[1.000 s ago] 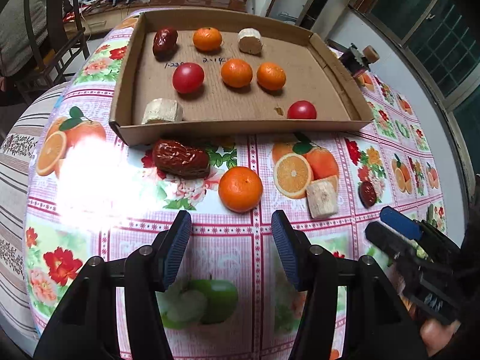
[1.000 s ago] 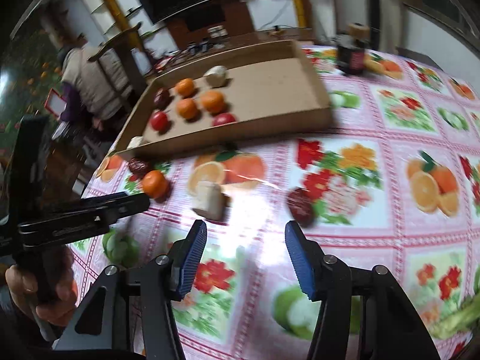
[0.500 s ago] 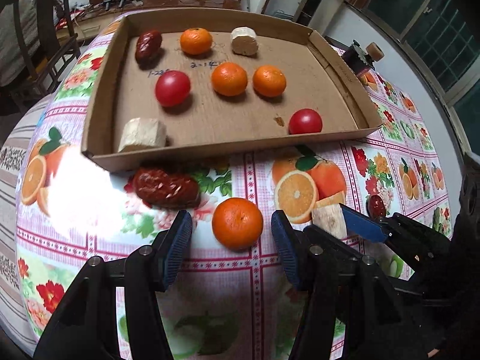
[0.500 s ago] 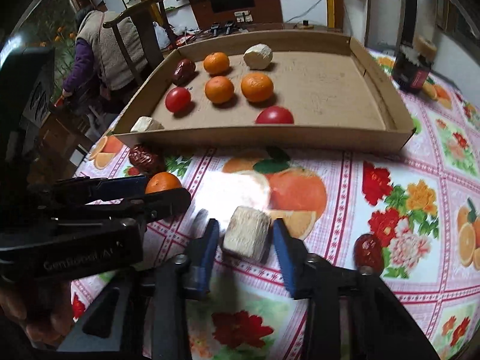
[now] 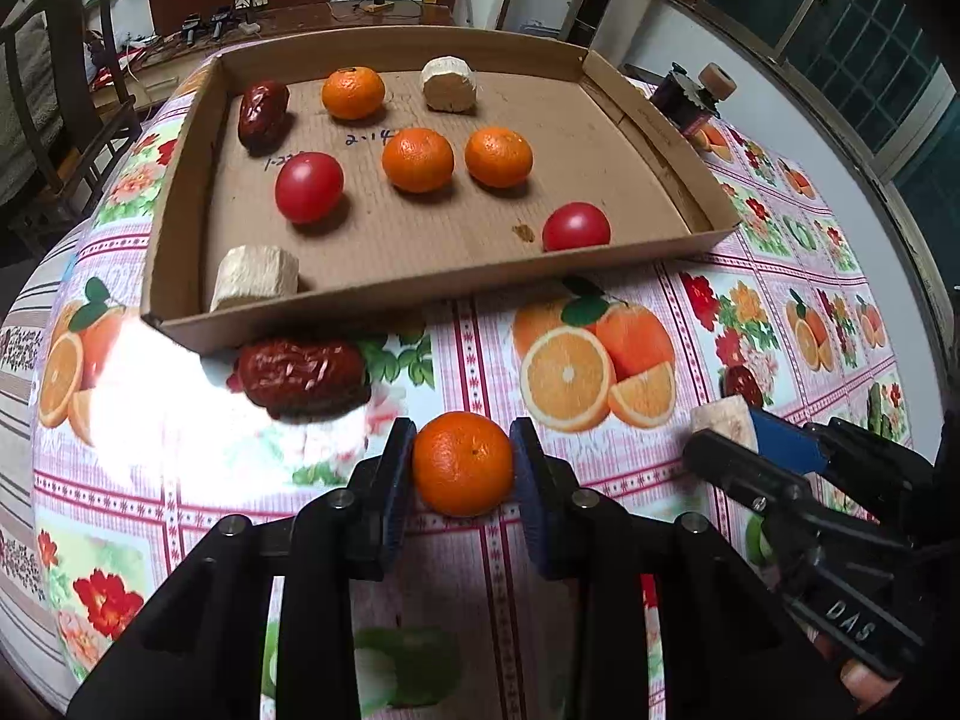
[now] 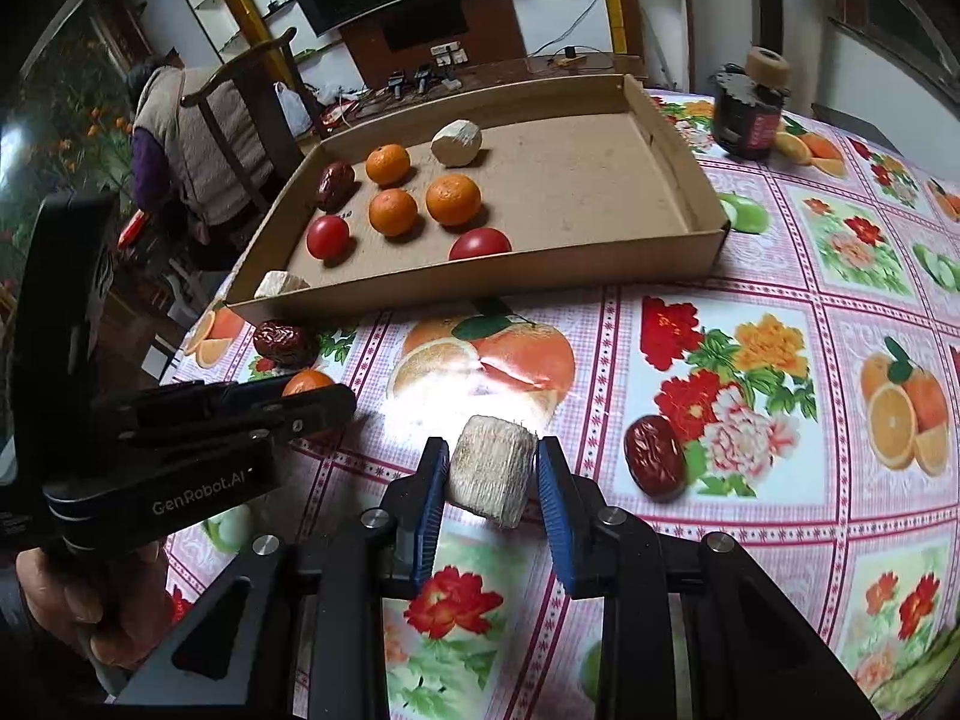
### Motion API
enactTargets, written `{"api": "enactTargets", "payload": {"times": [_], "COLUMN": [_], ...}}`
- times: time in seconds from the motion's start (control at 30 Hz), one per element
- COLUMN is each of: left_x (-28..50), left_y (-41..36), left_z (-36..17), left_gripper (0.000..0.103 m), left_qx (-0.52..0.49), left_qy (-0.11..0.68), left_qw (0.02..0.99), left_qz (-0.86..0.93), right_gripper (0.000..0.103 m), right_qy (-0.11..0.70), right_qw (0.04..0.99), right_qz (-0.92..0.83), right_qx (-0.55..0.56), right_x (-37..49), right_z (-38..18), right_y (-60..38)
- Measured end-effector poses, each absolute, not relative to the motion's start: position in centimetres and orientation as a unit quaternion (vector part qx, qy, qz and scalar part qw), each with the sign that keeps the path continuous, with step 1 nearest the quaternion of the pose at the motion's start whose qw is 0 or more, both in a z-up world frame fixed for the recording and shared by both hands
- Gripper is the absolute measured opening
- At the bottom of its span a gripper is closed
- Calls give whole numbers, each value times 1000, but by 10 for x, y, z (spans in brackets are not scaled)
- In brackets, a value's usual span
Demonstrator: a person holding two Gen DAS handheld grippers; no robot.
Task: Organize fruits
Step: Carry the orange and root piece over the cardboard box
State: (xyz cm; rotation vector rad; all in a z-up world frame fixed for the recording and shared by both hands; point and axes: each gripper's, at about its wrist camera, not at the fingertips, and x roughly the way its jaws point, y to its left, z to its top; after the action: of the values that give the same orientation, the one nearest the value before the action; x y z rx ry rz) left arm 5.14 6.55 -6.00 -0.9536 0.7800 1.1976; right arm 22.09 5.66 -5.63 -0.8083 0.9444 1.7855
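Observation:
My left gripper (image 5: 462, 450) is shut on an orange mandarin (image 5: 462, 463) resting on the flowered tablecloth, just in front of a cardboard tray (image 5: 420, 294). My right gripper (image 6: 492, 450) is shut on a pale cylindrical chunk (image 6: 491, 471), its blue pads pressing both sides. One dark red date (image 5: 300, 372) lies against the tray's front wall. Another date (image 6: 654, 459) lies to the right of the chunk. The tray holds three mandarins, two red tomatoes, a date and two pale chunks. In the right wrist view the left gripper (image 6: 312, 396) sits at the left with the mandarin (image 6: 306, 382) in it.
A dark jar (image 6: 747, 120) with a tape roll on top stands at the table's far right. A wooden chair (image 6: 252, 102) and a seated person (image 6: 180, 144) are beyond the table's left edge. Open tablecloth (image 6: 780, 360) stretches right of the tray.
Both grippers moved forward and closed: the left one on the mandarin, the right one on the pale chunk. The tray and loose dates have not moved.

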Motion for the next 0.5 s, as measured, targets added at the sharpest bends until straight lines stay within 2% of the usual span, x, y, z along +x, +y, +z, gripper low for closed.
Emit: {"api": "enactTargets", "payload": {"times": [0.5], "left_x": [38], "left_y": [46], "left_z": [-24], "left_gripper": [29], "left_qx": [-415], "left_qy": [322], "left_qw": [667], "left_qz": [529], "right_gripper": [30], "right_qy": [388], "right_qw": [474], "right_qz": [731], "right_qx": [-301], "right_x": [225], "right_z": [-27], "right_y": [40]}}
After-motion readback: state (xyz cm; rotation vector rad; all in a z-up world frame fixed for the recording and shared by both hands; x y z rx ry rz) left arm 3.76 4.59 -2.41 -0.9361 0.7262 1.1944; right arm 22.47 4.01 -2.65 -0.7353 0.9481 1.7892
